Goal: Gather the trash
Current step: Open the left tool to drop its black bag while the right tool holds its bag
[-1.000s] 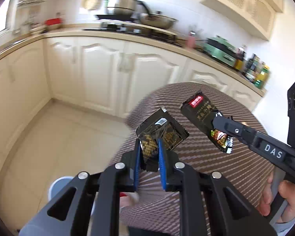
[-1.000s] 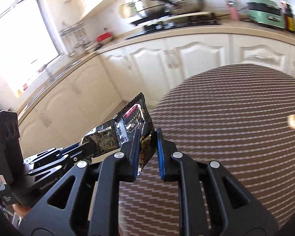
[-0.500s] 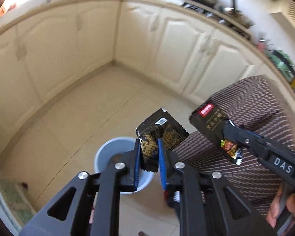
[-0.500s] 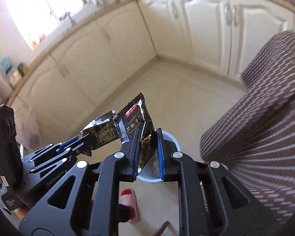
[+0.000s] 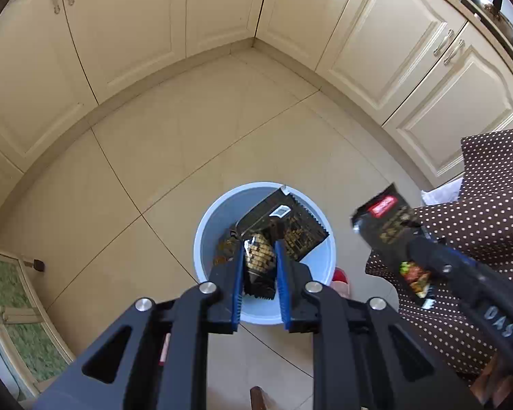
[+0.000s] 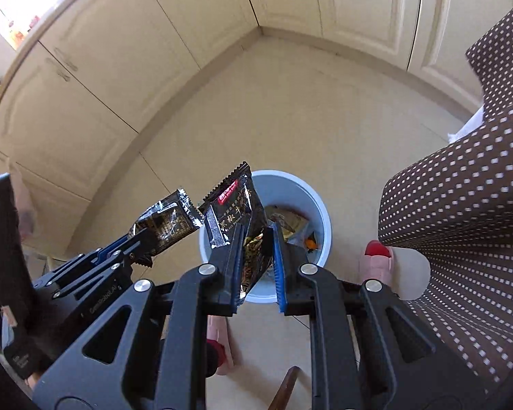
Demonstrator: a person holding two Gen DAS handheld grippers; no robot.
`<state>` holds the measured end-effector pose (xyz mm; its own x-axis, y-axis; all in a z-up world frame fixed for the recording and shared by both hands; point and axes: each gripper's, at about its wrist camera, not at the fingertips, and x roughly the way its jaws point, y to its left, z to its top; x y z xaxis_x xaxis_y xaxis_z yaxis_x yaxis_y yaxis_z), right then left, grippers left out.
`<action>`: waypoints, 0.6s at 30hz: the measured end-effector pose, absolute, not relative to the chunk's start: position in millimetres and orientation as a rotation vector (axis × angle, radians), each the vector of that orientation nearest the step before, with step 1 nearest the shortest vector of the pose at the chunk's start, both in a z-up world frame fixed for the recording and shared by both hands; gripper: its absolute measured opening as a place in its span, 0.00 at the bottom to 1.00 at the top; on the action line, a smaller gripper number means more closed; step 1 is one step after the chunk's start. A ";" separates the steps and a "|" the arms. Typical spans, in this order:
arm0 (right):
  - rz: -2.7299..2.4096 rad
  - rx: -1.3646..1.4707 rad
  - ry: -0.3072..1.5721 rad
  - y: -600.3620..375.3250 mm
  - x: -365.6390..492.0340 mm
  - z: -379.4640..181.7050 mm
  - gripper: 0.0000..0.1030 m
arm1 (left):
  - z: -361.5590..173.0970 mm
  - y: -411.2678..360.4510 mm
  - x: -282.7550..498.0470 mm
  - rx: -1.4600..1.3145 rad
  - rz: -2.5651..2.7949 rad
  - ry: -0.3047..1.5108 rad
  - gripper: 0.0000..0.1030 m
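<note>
Left to right, as your two grippers now stand over the floor:

1. Left gripper [image 5: 259, 266]: your fingers are clamped on a crumpled black-and-gold foil snack wrapper [image 5: 284, 227]. In the left wrist view it hangs directly above the bin's mouth; in the right wrist view the same wrapper [image 6: 169, 220] sits just left of the bin. Not yet dropped.

2. Round pale-blue plastic waste bin [image 5: 201, 235] on the beige tiled floor [image 5: 174, 150], between the two grippers. In the right wrist view its rim [image 6: 319, 212] encloses litter already inside: yellowish wrappers and a small orange scrap [image 6: 310, 243]. Some collecting is therefore done.

3. Right gripper [image 6: 256, 266]: your fingers pinch a black glossy snack packet with a red label [image 6: 234, 205], held upright over the bin's near-left rim. From the left wrist view the packet [image 5: 388, 225] appears beside the bin, towards the cloth. Not yet dropped.

4. Brown white-dotted tablecloth [image 6: 461, 212], far right, hanging to the floor; a red-and-pink slipper [image 6: 376, 261] at its foot.

Judged status: late in this cycle. Both pieces carried; release of each remains. Whether more trash waits on the table cannot be told.
</note>
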<state>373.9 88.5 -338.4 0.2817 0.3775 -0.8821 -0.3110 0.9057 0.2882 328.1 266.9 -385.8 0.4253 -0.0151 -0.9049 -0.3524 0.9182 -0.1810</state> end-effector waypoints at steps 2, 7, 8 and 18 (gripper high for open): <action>0.453 0.071 1.212 92.6 381.4 -348.7 0.15 | -388.2 265.3 327.6 -0.378 0.211 1.120 0.18; 0.449 0.087 1.221 92.8 388.9 -364.5 0.15 | -393.0 267.7 329.2 -0.401 0.220 1.126 0.32; 0.448 0.085 1.225 93.4 391.1 -367.1 0.15 | -393.7 267.6 330.8 -0.410 0.222 1.120 0.34; 0.431 0.102 1.241 93.3 390.9 -376.5 0.16 | -387.6 264.9 333.6 -0.348 0.265 1.092 0.59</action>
